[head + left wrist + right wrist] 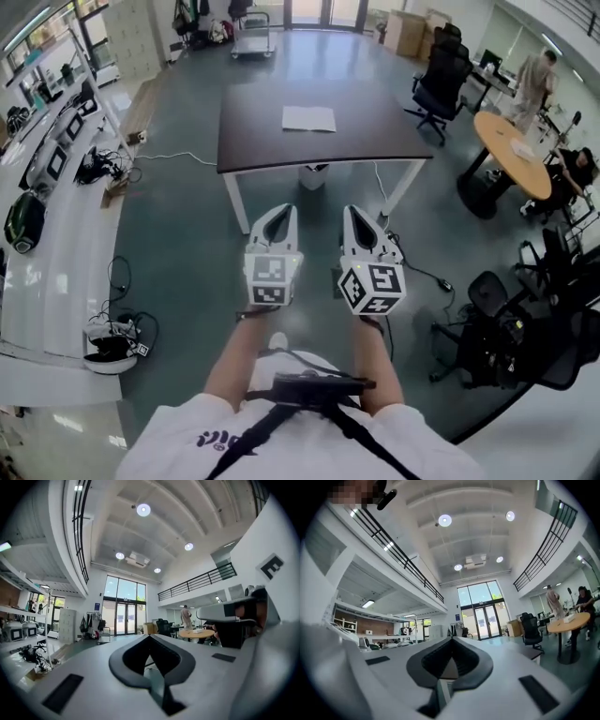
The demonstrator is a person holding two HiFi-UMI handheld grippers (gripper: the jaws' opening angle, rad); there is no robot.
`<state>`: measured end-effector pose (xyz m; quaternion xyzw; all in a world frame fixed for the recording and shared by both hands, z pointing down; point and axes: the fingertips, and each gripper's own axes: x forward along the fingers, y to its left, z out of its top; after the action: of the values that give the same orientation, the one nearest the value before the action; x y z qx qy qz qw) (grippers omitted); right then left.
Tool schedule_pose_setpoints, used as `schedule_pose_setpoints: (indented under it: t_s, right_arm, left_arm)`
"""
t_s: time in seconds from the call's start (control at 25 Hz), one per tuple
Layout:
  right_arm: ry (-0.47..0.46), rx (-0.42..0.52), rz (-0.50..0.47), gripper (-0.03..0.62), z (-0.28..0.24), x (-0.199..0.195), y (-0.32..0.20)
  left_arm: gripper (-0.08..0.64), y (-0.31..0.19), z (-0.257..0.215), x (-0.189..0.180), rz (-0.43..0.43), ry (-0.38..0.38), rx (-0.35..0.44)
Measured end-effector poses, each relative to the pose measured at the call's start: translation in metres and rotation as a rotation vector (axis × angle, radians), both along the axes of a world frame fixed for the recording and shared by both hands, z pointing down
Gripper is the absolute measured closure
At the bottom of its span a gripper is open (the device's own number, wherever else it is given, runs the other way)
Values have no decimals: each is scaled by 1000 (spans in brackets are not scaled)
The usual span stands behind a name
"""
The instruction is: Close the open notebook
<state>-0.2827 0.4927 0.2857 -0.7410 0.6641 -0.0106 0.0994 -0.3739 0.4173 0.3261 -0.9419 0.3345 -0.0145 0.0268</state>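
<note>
An open notebook (308,118) lies flat, white pages up, on the far half of a dark rectangular table (262,131). I stand on the floor well short of the table. My left gripper (283,210) and right gripper (350,212) are held side by side in front of my chest, pointing at the table's near edge, both far from the notebook. In the left gripper view the left gripper (150,637) has its jaws together with nothing between them. The right gripper (451,639) looks the same in its own view. Neither gripper view shows the notebook.
A long white bench (56,234) with devices and cables runs along the left. To the right are a round wooden table (514,150), black office chairs (441,80) and people (536,75). A cable (169,156) trails on the floor left of the table. A cart (251,37) stands at the back.
</note>
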Motion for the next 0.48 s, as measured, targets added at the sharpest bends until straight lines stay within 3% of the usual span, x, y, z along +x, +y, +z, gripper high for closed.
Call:
schedule_pose_setpoints:
  t_s: [0.16,0.28,0.48]
  right_arm:
    - [-3,-37,61,600,8,4,-52]
    - [-26,-49,73,600,12,5,-83]
    - [79,-146,102,600,26,20,-126]
  left_arm:
    - [552,-51,-10,-2,14,28,16]
    - [552,-78,-7,3,45,45,-31]
    - [552,-108,-1,22,82,131,-87]
